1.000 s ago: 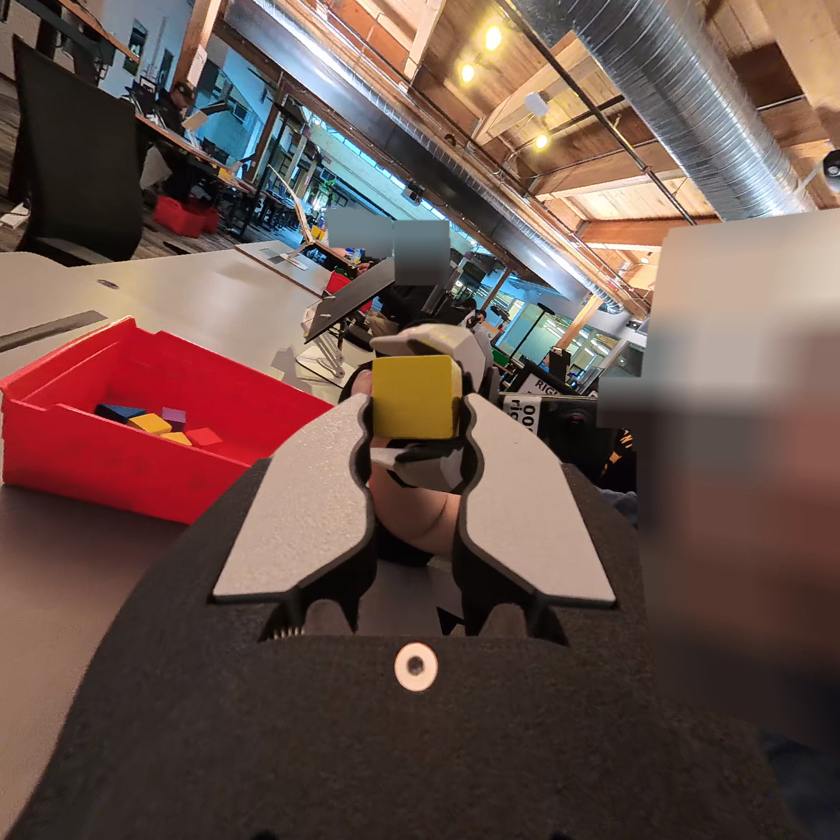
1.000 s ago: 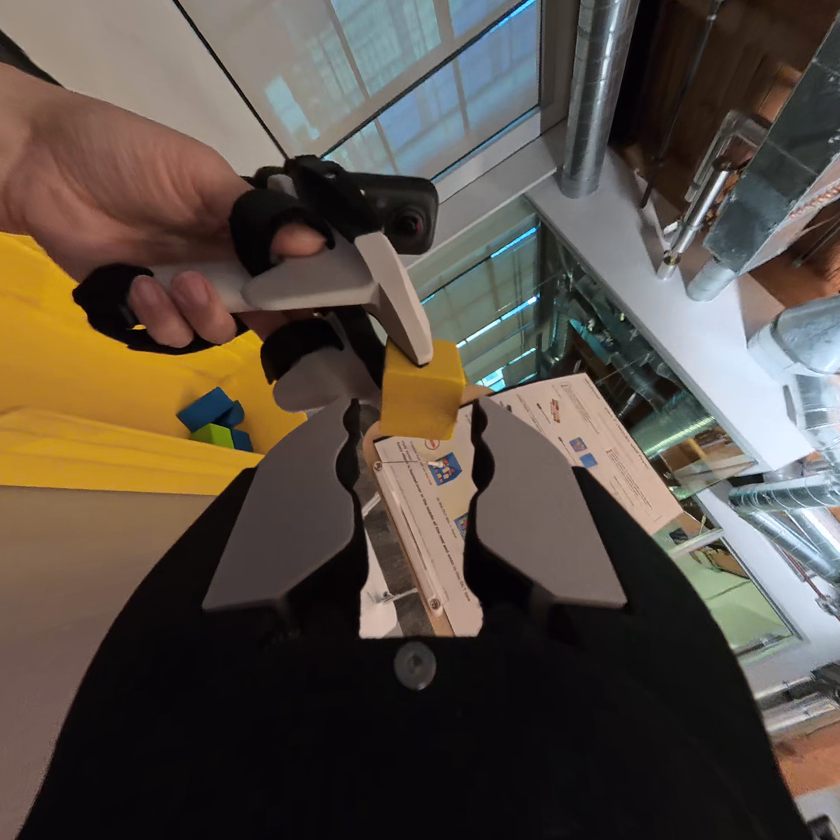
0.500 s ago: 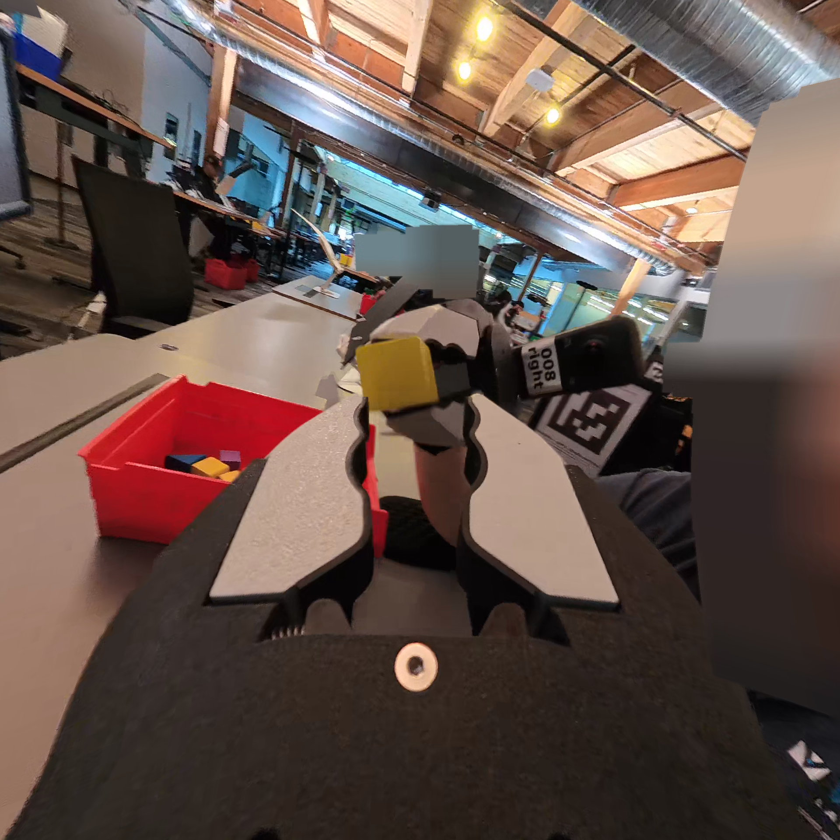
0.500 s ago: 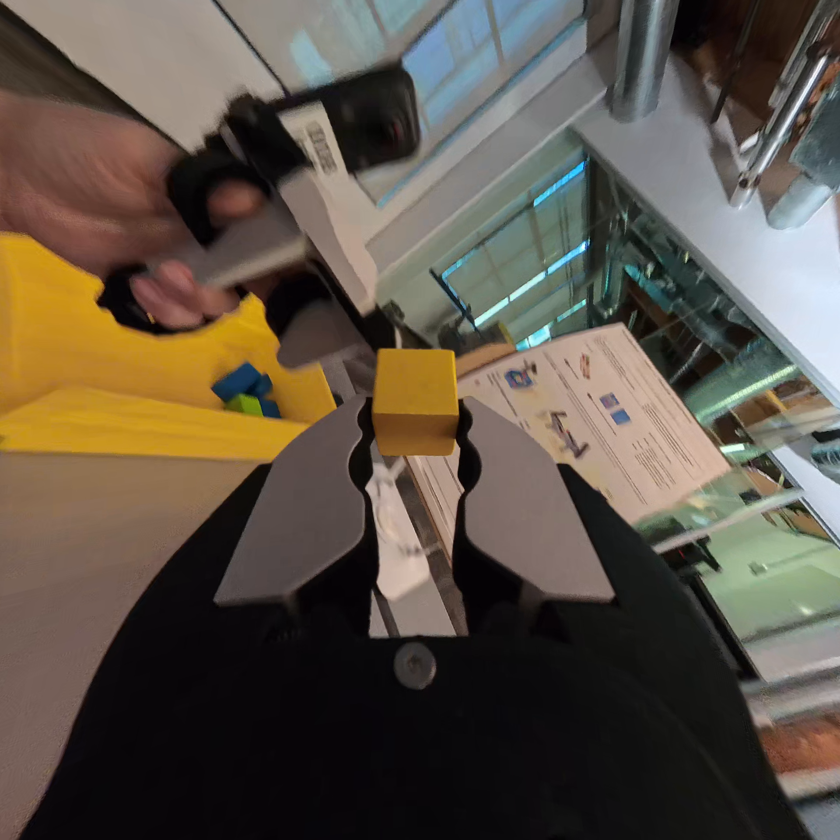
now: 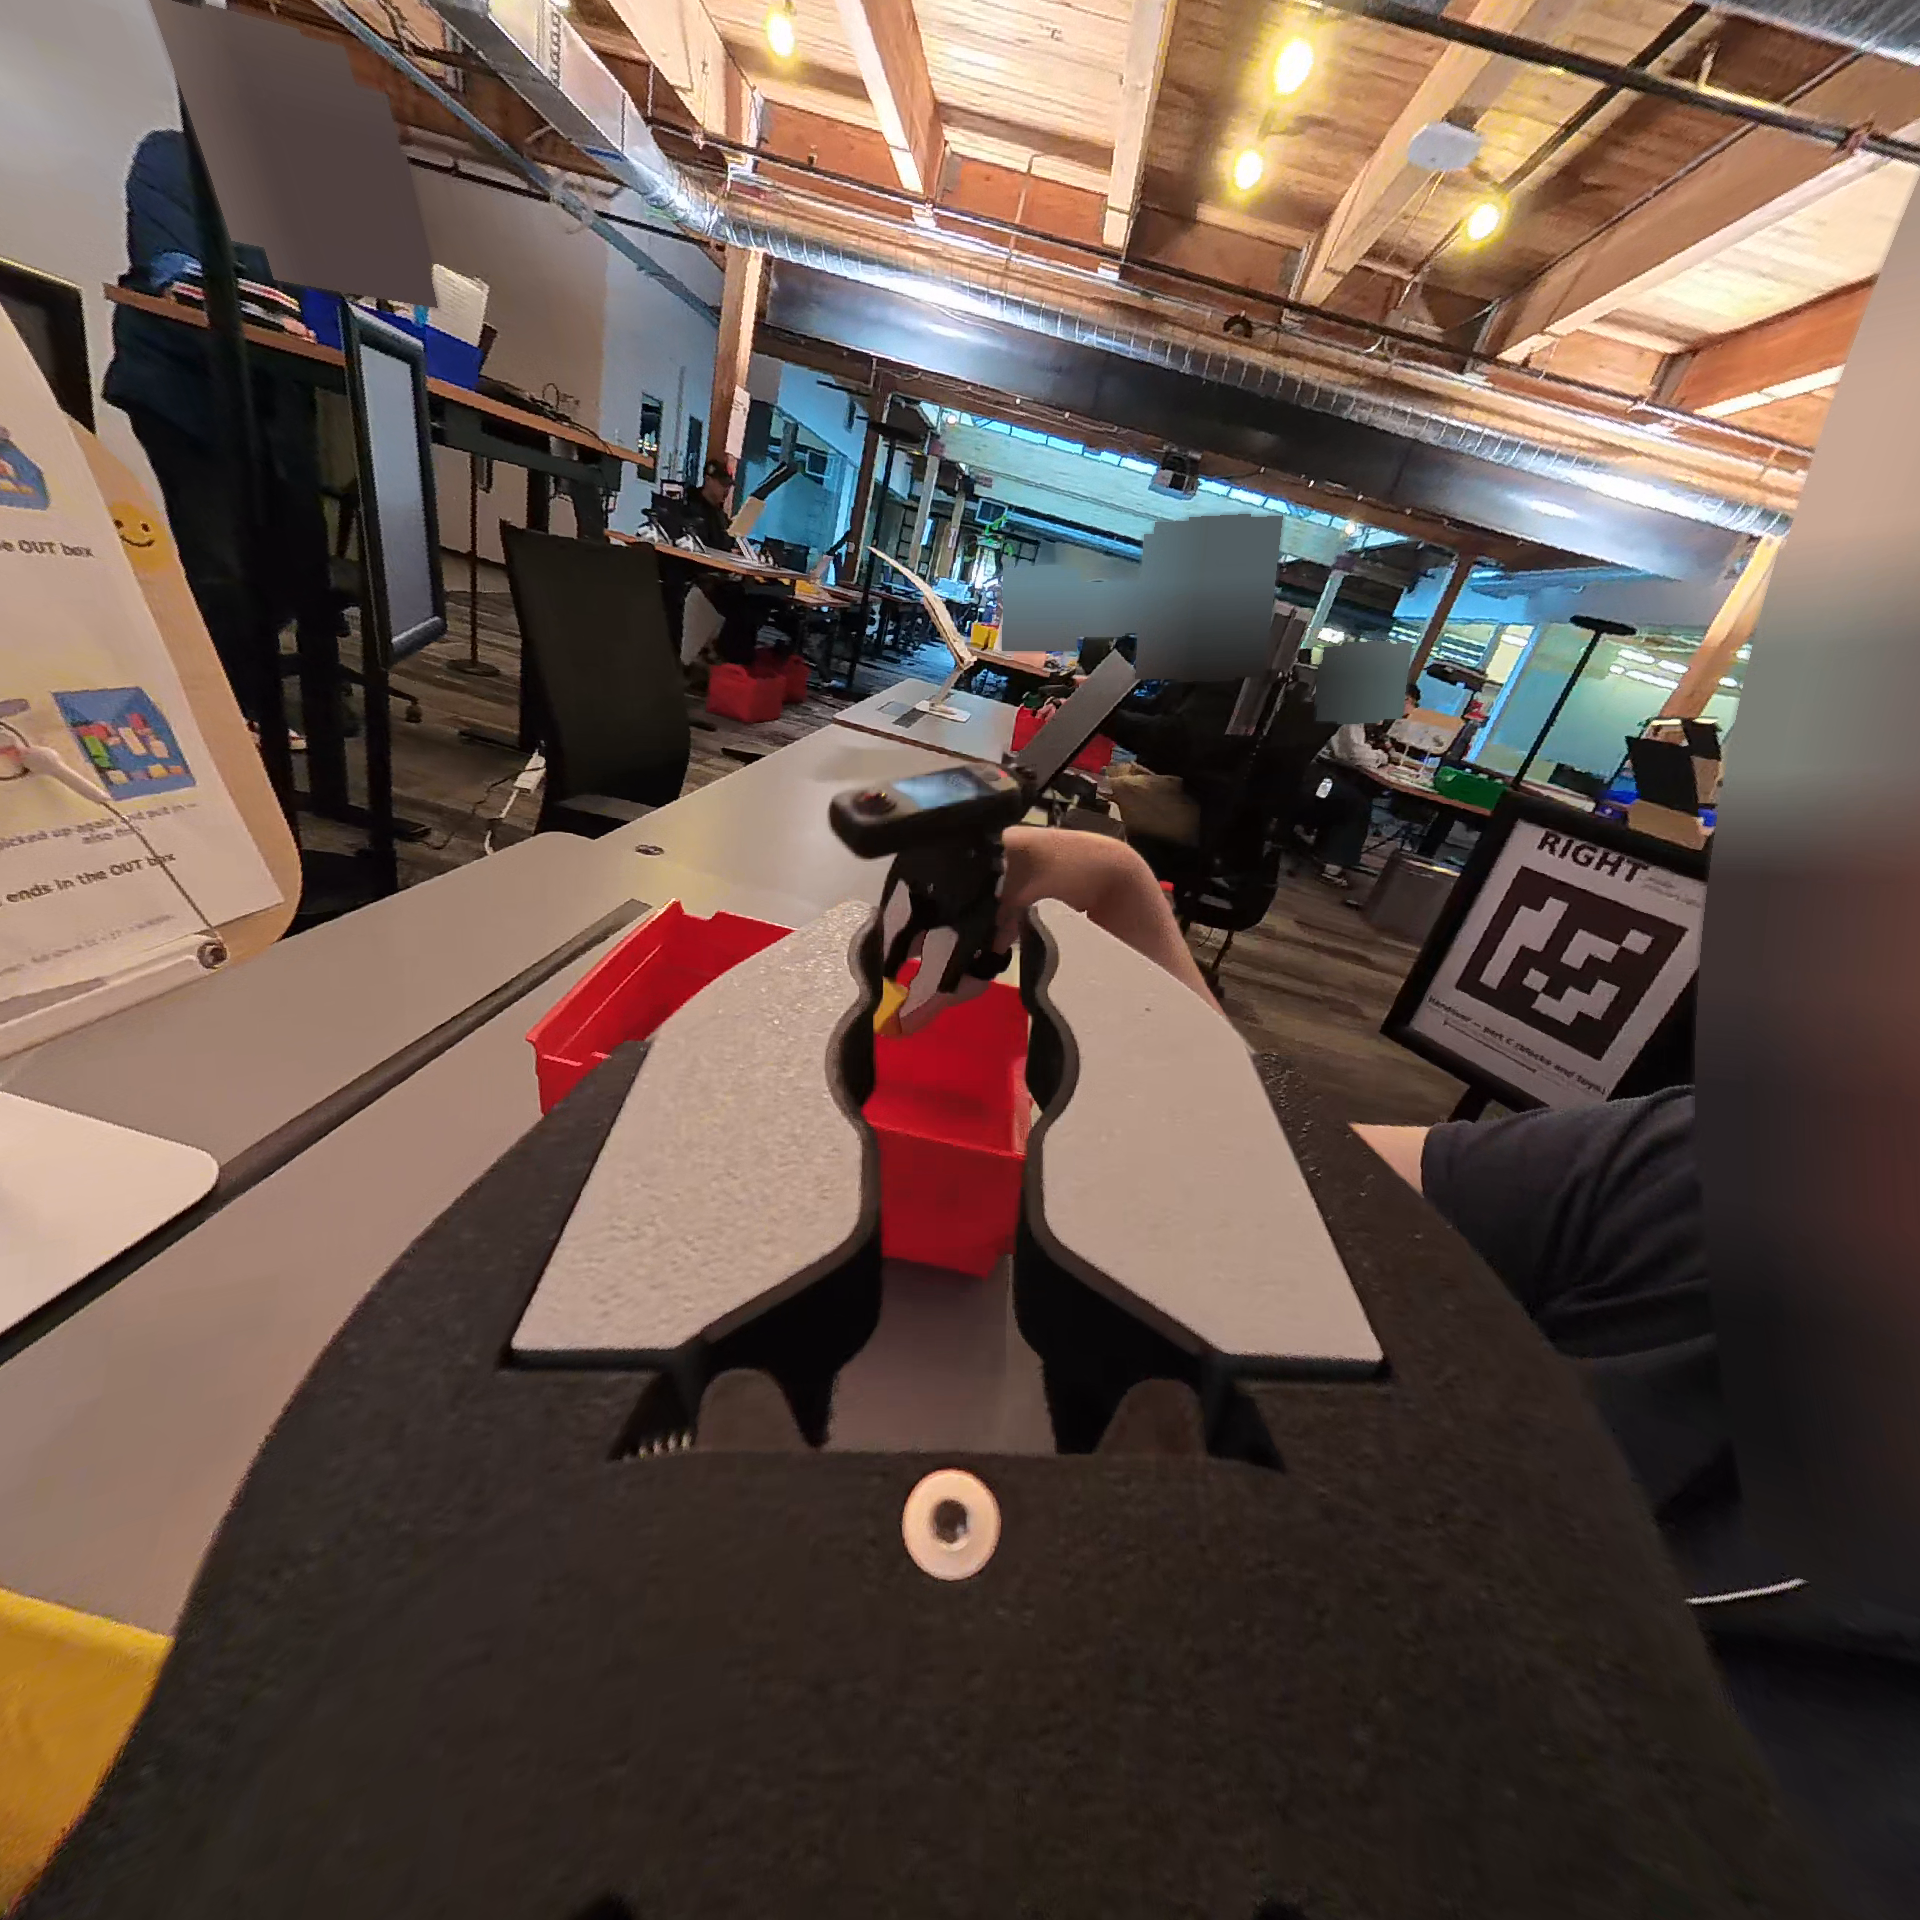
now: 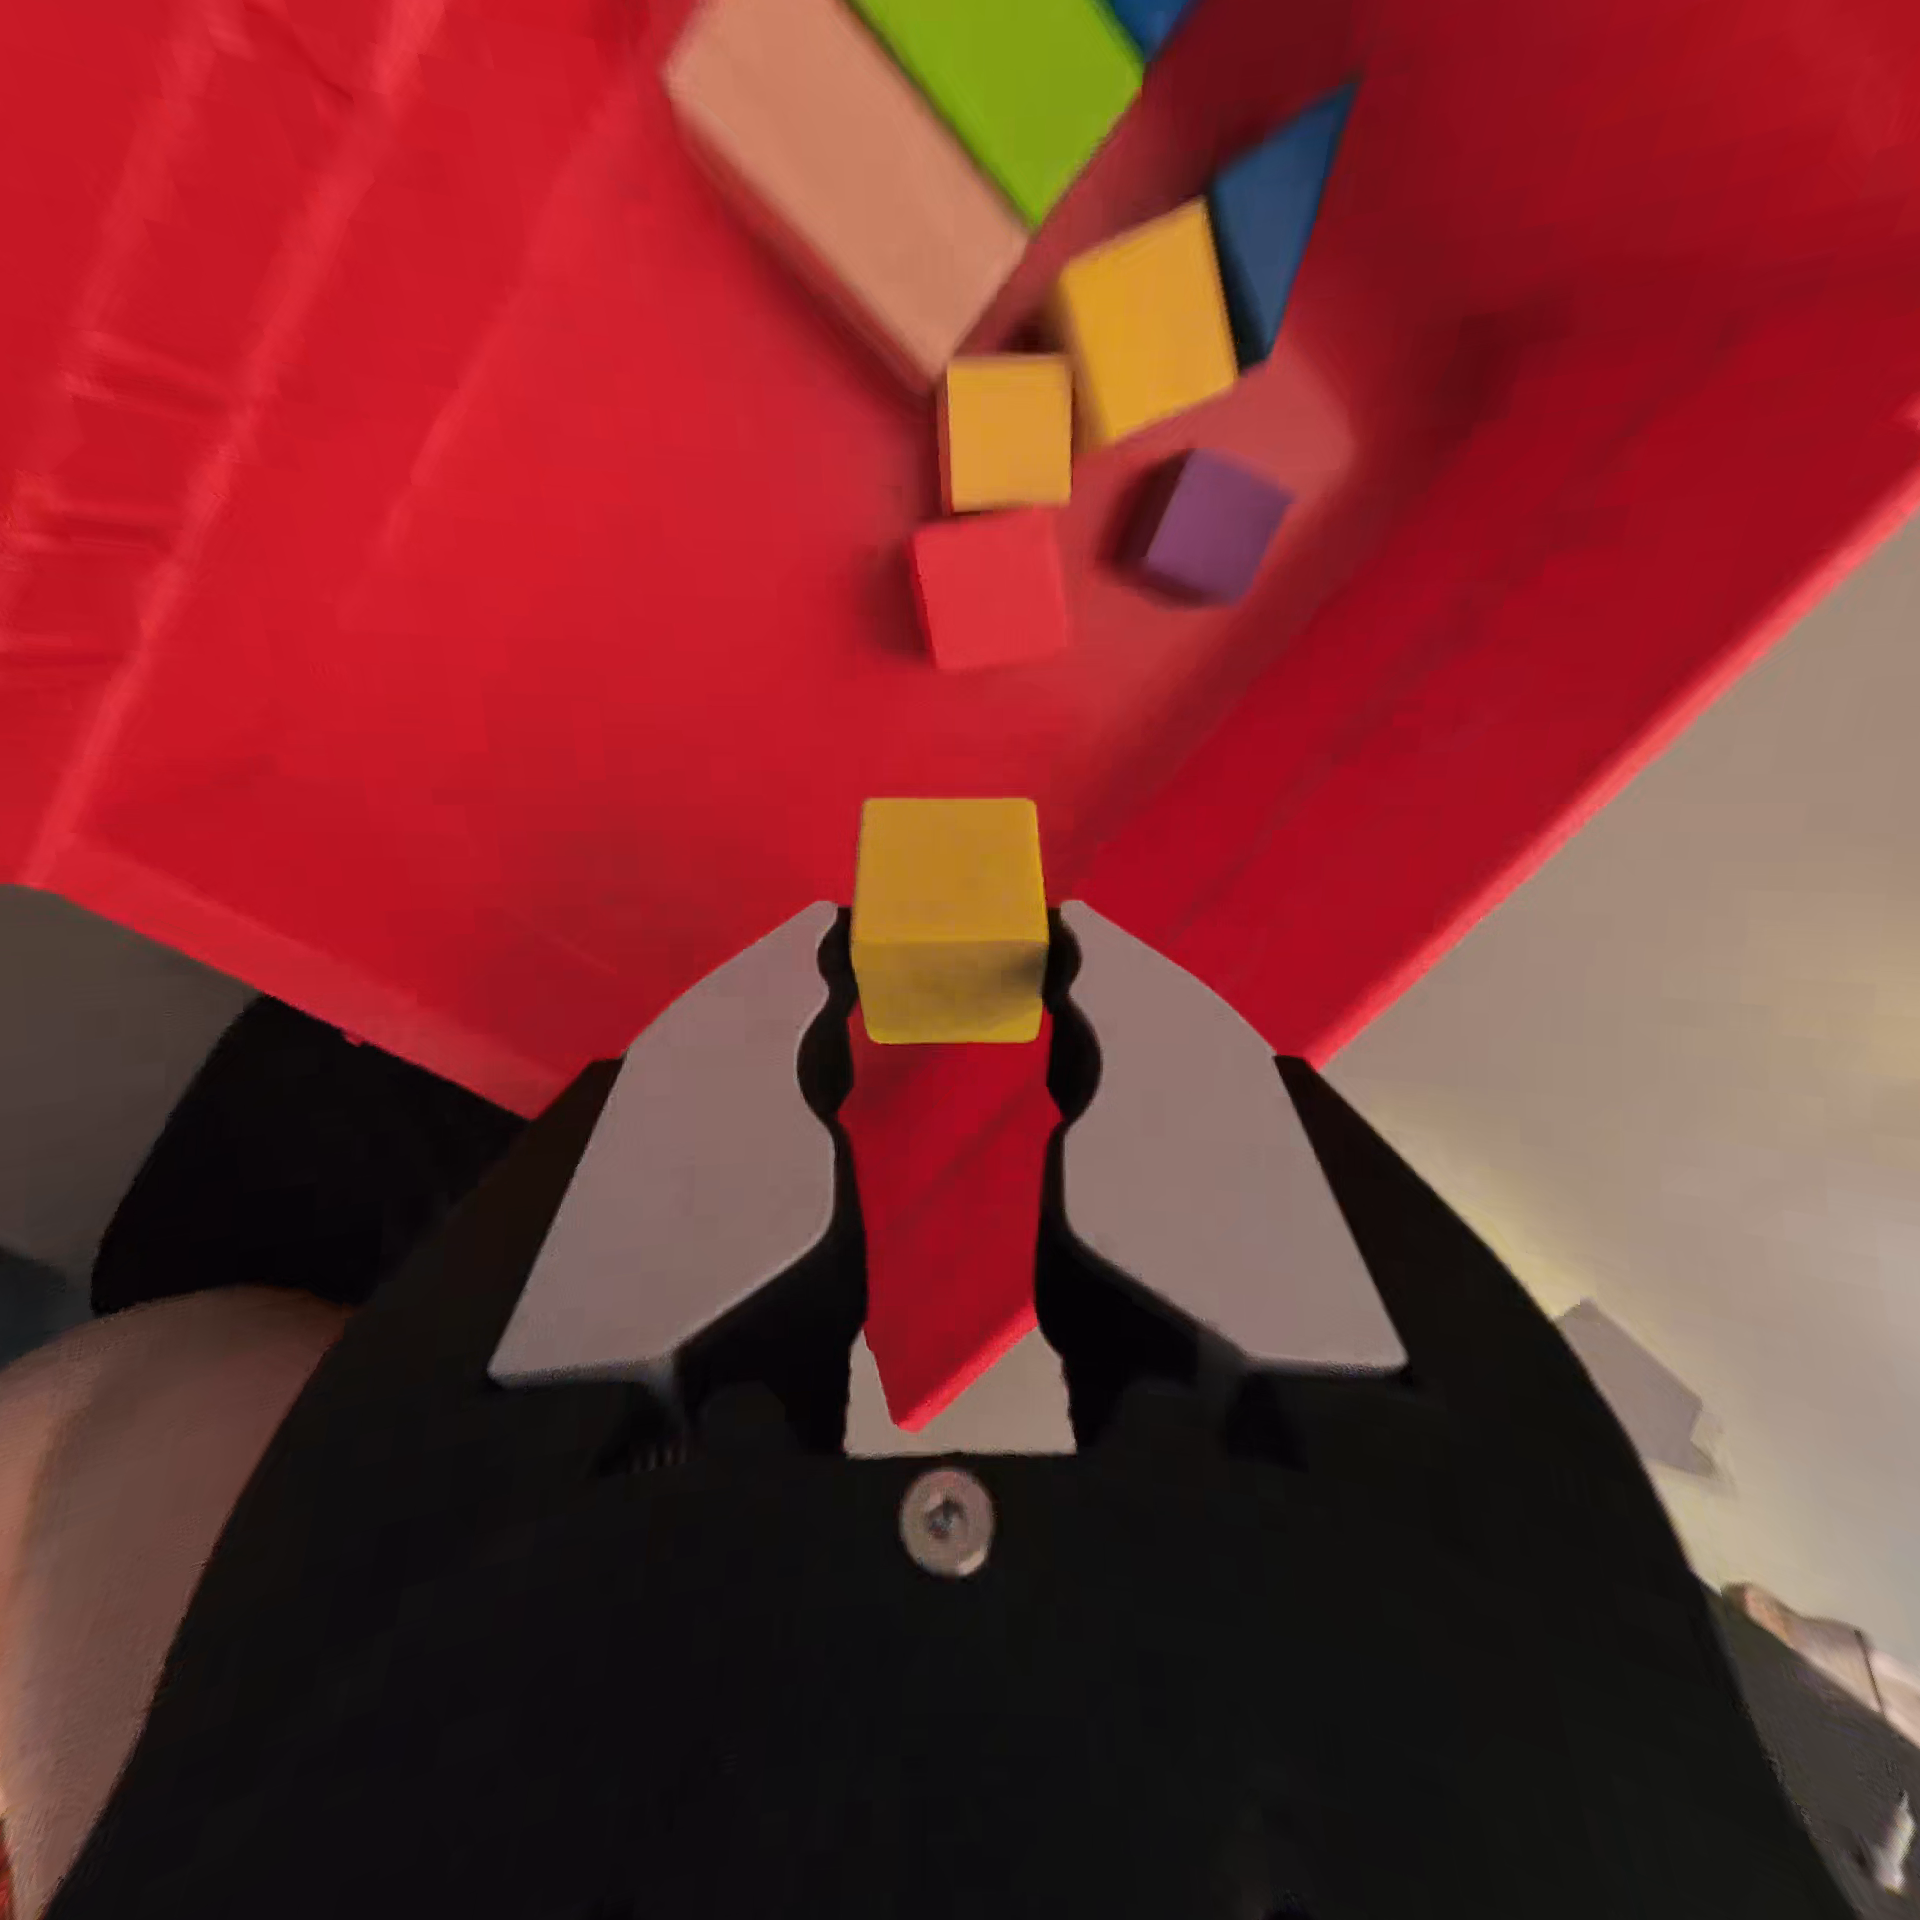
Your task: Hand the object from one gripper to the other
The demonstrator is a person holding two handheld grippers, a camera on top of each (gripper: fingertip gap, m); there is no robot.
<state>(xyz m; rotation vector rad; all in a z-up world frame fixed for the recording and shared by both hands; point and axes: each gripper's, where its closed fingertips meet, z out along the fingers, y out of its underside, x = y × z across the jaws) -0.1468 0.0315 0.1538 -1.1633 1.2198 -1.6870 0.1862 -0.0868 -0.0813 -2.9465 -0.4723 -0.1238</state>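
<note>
Right gripper [image 6: 948, 914] clamps the yellow cube [image 6: 948, 920] over the red bin [image 6: 416, 520], which sits on a grey table [image 5: 364, 997]; other blocks lie inside. Left gripper [image 5: 940, 935] spread apart w/ nothing in it. Open office behind: wood-beam ceiling [image 5: 1039, 104], desks, black chair [image 5: 597, 665].

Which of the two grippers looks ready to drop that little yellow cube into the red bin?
The right gripper. It is shut on the small yellow cube directly above the red plastic bin of coloured blocks. The left gripper is open, empty and farther back.
</note>
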